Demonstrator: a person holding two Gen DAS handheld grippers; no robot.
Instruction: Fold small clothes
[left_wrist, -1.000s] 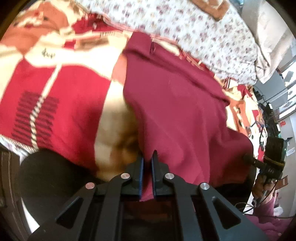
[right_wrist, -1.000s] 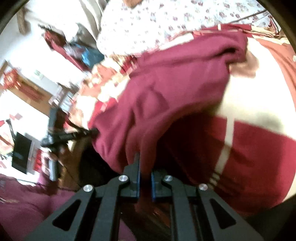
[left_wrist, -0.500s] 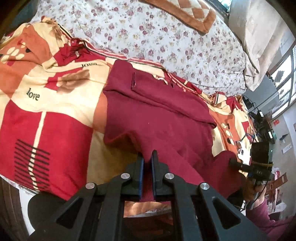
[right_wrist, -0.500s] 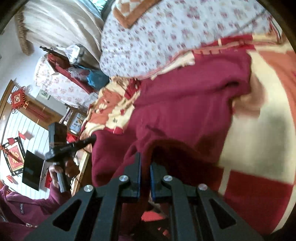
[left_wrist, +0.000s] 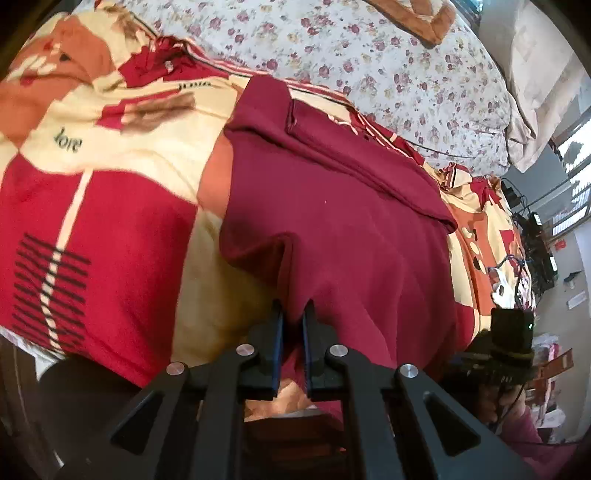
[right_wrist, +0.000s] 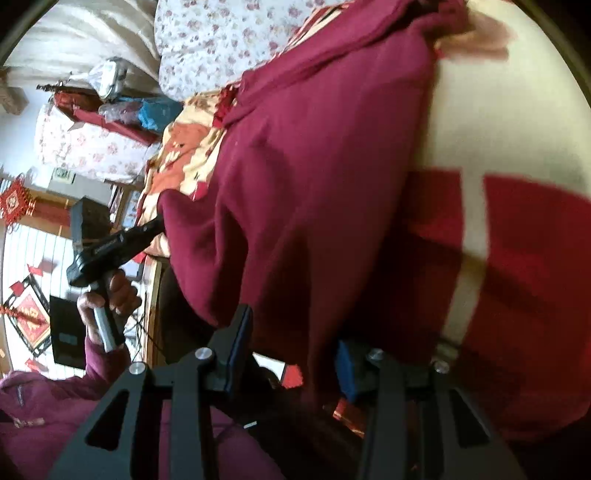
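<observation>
A maroon garment lies spread on the red and cream blanket of a bed, its near edge hanging toward me. My left gripper is shut on a pinch of that near edge. In the right wrist view the same garment drapes down between the jaws of my right gripper. Those jaws are opening, and the pads stand apart from the cloth. The left gripper shows there too, held in a hand at the garment's other corner.
A floral quilt is heaped along the far side of the bed. A pale pillow sits at the far right. The bed's wooden edge runs below the garment. A sleeve in maroon fills the lower left.
The right gripper has sunk toward the bed and its jaws have parted off the cloth. The garment now lies flatter on the blanket. The left gripper stays shut on the edge.
</observation>
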